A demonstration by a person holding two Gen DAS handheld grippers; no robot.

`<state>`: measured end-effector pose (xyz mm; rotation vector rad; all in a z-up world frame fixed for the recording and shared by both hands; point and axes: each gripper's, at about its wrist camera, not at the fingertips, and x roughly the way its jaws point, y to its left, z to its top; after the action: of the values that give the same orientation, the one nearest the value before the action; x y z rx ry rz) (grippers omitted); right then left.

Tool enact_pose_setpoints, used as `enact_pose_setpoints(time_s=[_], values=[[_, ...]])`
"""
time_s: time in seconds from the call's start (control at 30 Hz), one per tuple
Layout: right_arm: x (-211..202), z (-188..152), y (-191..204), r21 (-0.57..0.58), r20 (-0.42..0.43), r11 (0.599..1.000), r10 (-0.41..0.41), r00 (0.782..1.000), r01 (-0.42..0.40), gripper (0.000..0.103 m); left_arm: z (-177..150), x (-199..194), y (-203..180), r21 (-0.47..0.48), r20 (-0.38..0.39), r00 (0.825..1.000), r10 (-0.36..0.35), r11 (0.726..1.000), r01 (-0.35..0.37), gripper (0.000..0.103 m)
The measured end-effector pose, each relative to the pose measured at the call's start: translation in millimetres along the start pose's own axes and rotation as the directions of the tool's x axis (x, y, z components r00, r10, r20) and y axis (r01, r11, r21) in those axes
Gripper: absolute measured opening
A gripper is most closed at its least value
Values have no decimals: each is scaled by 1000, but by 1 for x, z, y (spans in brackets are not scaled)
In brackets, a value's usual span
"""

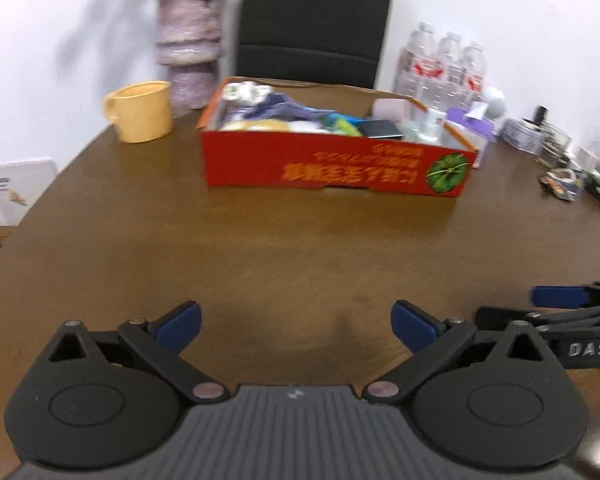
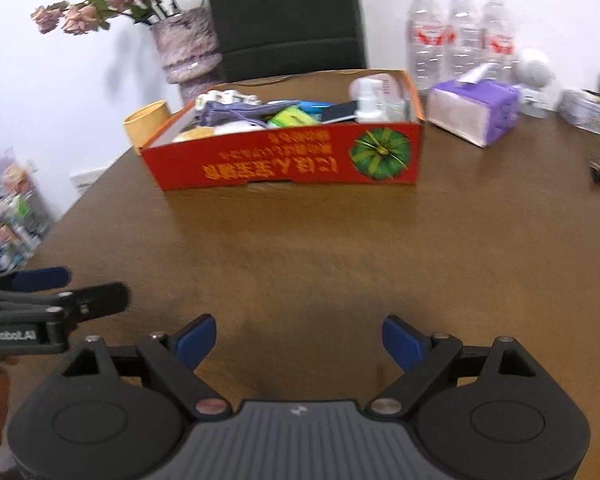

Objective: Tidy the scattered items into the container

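Both tools spread and empty: left tool point(image 1: 296, 326) and right tool point(image 2: 298, 340), side by side over the bare near edge of the bench point(image 2: 340, 248). Red cardboard box point(image 2: 292, 160) near the far edge, already full, probably nothing left to collect.

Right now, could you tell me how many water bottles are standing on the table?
3: water bottles stand side by side at the wall, behind the purple tissue pack, right of the red box. Others may be hidden.

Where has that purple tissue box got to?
In the right wrist view the purple tissue box sits on the brown table, just right of the red cardboard box and in front of the water bottles.
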<state>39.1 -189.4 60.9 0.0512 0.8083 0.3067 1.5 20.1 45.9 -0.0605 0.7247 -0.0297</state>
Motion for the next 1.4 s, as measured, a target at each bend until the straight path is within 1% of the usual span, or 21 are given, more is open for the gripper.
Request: enact_pose_setpoints(time_s=[0.07,0.13,0.23,0.3,0.33,0.37,0.43,0.47,0.5,0.53,0.57,0.6,0.73,1.4], values=[[-3,-16,5,-6,53,1000,-15,998,15,90,-14,0,4,12,11,1000,8,1000,-8,103],[-3,-27,10,-17,83,1000,-23,996,24,90,-22,-2,5,21,27,1000,12,1000,-13,103],[1,-37,13,-1,106,999,-43,993,44,91,-29,-6,3,48,73,997,20,999,-24,103],[6,-38,14,9,100,999,-41,994,40,93,-29,-4,0,66,97,995,26,997,-32,103],[10,-39,15,15,97,999,-43,994,42,97,-29,-2,0,72,101,995,23,997,-30,103],[11,-40,16,13,100,998,-55,993,54,99,-28,2,0,67,87,996,21,997,-27,103],[14,-41,17,4,107,997,-83,991,83,100,-29,9,2,44,51,999,16,999,-19,103],[15,-42,18,-4,108,995,-96,990,97,103,-30,12,3,35,37,999,26,999,-27,103],[18,-43,19,-19,111,992,-118,987,121,103,-31,15,4,28,23,999,40,999,-40,103],[20,-43,22,-36,106,988,-146,984,150,103,-31,17,2,36,26,998,64,997,-65,103],[21,-43,23,-39,105,987,-154,983,158,103,-31,17,1,48,29,997,78,996,-79,103],[22,-42,24,-37,105,986,-156,982,161,103,-32,17,0,58,31,996,87,994,-89,103],[23,-42,25,-39,105,986,-155,982,160,103,-33,19,3,41,22,997,74,996,-75,103],[21,-45,26,-45,105,987,-152,983,157,103,-31,20,2,42,22,997,74,996,-74,103]])
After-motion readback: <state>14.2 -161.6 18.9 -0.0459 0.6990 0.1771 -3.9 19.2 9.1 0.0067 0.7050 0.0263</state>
